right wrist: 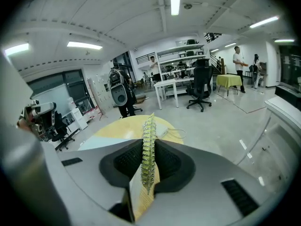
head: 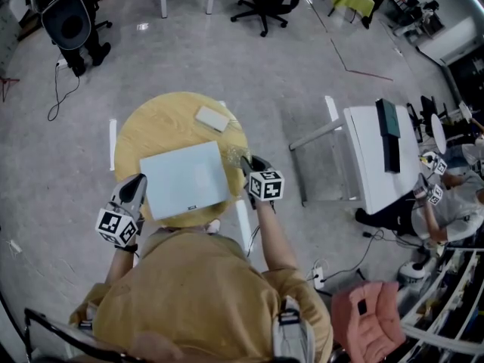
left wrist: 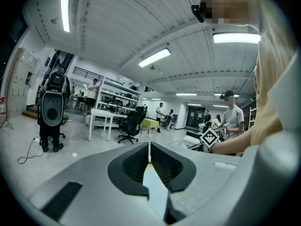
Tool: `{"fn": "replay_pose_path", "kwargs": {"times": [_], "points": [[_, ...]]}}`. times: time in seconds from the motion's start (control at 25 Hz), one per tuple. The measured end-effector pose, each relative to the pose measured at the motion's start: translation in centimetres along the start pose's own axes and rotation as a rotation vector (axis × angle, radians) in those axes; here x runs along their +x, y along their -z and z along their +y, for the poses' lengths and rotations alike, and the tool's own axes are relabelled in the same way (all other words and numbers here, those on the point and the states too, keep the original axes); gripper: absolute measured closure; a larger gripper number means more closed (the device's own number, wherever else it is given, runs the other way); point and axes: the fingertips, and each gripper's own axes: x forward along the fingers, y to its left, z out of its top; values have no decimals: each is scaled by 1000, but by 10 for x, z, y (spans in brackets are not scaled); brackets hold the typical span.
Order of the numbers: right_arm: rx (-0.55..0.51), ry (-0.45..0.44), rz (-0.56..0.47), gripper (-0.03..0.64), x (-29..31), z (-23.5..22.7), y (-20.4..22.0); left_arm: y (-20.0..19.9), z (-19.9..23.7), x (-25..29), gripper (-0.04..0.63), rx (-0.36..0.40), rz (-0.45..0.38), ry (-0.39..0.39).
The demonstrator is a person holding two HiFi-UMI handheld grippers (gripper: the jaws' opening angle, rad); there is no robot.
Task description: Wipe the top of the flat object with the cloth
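Note:
A pale blue flat object (head: pixel 185 178) lies on a round wooden table (head: pixel 155 125). My right gripper (head: pixel 248 166) sits at the flat object's right edge, shut on a thin yellow-green cloth (head: pixel 233 156). In the right gripper view the cloth (right wrist: pixel 149 140) stands edge-on, pinched between the jaws of the right gripper (right wrist: pixel 149 160), with the table (right wrist: pixel 123 125) beyond. My left gripper (head: pixel 136 190) hovers at the table's left front edge beside the flat object. In its own view the left gripper (left wrist: pixel 149 153) is shut with nothing in it.
A small white block (head: pixel 212 118) with a cable lies at the back of the table. A white desk (head: pixel 370 157) with a seated person (head: pixel 454 203) stands to the right. Office chairs (head: pixel 265 6) and a black machine (head: pixel 69 23) stand farther off.

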Motion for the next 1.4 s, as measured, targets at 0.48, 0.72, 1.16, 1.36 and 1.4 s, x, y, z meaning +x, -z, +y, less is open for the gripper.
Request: {"fn": "replay_pose_path", "kwargs": {"times": [0.48, 0.72, 1.16, 1.36, 1.4], "points": [[57, -191, -90, 554, -32, 99, -14, -3, -21, -15, 580, 14, -10, 42], [88, -299, -121, 554, -18, 133, -26, 11, -7, 1, 580, 6, -4, 50], [86, -484, -66, 554, 11, 215, -29, 1, 17, -10, 580, -15, -35, -11], [95, -534, -31, 554, 29, 238, -25, 5, 42, -37, 580, -32, -35, -90], [101, -548, -23, 554, 32, 246, -22, 7, 47, -45, 580, -37, -36, -108]]}}
